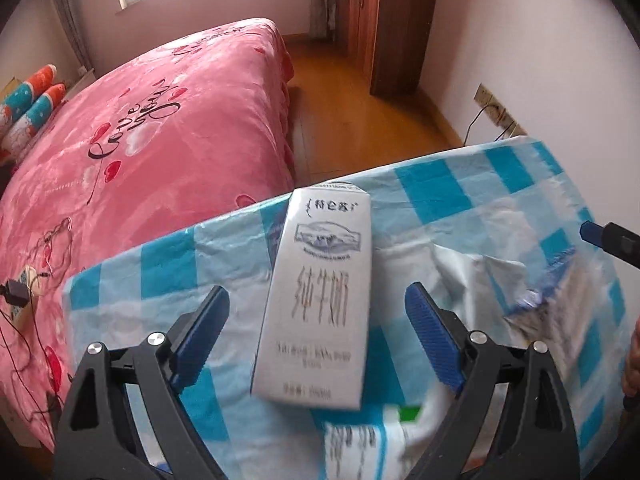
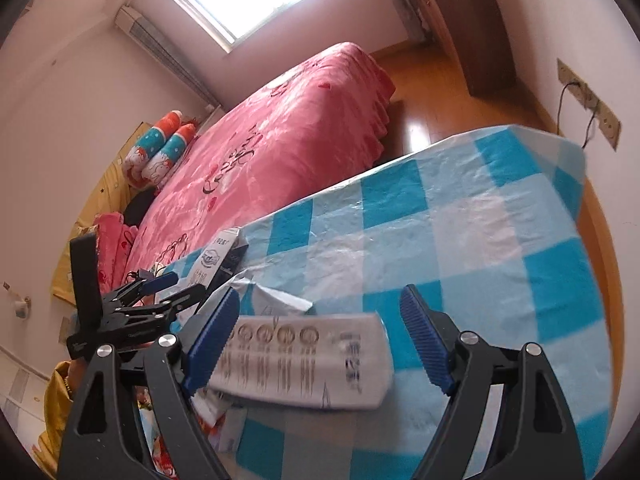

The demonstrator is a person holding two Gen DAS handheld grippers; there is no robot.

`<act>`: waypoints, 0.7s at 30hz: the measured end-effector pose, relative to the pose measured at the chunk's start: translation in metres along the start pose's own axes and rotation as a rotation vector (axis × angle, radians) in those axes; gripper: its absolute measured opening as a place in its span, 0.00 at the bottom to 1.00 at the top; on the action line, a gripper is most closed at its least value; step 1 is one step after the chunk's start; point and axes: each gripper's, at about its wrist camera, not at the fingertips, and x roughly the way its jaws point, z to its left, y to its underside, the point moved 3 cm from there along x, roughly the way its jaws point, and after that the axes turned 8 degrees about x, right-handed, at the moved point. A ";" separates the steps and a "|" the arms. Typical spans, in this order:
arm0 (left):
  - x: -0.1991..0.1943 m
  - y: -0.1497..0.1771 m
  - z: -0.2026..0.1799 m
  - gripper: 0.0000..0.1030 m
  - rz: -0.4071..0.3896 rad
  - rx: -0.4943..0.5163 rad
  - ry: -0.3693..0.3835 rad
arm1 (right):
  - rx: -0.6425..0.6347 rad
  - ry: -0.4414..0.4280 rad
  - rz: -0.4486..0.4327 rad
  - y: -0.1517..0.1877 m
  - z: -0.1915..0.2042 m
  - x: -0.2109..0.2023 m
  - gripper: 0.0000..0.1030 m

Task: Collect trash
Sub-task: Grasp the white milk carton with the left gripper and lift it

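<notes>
A white milk carton (image 1: 316,300) lies flat on the blue-and-white checked tablecloth (image 1: 460,184). My left gripper (image 1: 316,291) is open, and the carton lies between its blue pads without touching them. To its right is a crumpled, blurred wrapper (image 1: 532,292). A long white printed packet (image 2: 304,364) lies crosswise between the fingers of my open right gripper (image 2: 321,294); there is a gap at the right pad, and the left pad overlaps its end. The right wrist view also shows the left gripper (image 2: 180,288) over the carton (image 2: 212,260).
A pink bed (image 1: 140,140) runs along the table's far edge, with a power strip and cables (image 1: 20,296) on it. A wooden wardrobe (image 1: 384,20) and wall sockets (image 1: 496,108) stand beyond. More wrappers (image 1: 360,440) lie near the front edge. A yellow sleeve (image 2: 56,404) is at the left.
</notes>
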 end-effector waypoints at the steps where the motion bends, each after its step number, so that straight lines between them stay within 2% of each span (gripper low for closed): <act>1: 0.004 -0.002 0.001 0.78 0.006 -0.004 0.000 | 0.003 -0.012 0.013 -0.001 0.000 0.007 0.79; 6: 0.026 -0.001 0.008 0.55 0.051 -0.053 0.022 | -0.032 -0.025 0.056 0.003 0.006 0.029 0.79; 14: 0.016 0.021 -0.002 0.55 0.018 -0.042 0.048 | -0.109 -0.029 0.103 0.032 0.020 0.037 0.78; 21: -0.017 0.070 -0.041 0.55 0.011 0.016 0.097 | -0.232 0.004 0.113 0.077 0.040 0.025 0.78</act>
